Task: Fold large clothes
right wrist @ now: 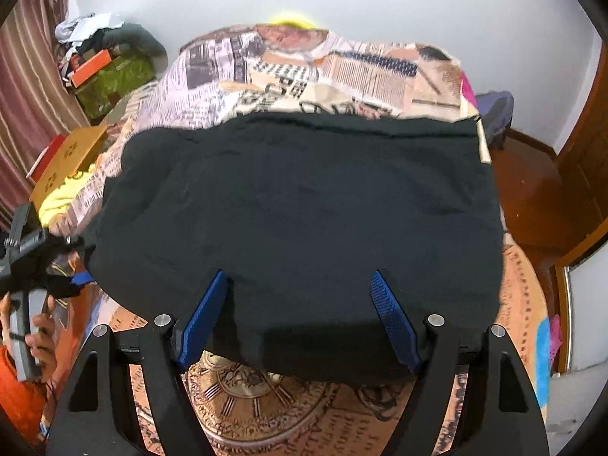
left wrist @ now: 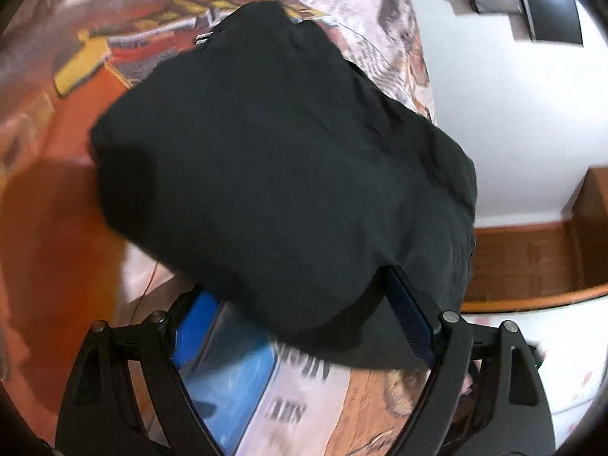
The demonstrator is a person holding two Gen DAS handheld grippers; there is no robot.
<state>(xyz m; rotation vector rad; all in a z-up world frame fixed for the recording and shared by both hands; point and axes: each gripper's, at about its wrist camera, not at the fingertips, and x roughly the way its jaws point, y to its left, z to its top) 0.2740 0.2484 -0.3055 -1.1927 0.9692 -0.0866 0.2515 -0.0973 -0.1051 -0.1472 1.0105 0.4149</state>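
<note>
A large black garment lies spread on a bed covered by a newspaper-print sheet. In the right wrist view its near edge drapes between my right gripper's blue-padded fingers, which stand wide apart and open. In the left wrist view the same garment fills the middle, its near edge lying over my left gripper, whose blue fingers are also spread open. The left gripper's tool and the hand holding it show at the left edge of the right wrist view.
Boxes and piled items stand by a striped curtain at the left of the bed. A wooden floor and door lie at the right. A white wall and wooden skirting flank the bed.
</note>
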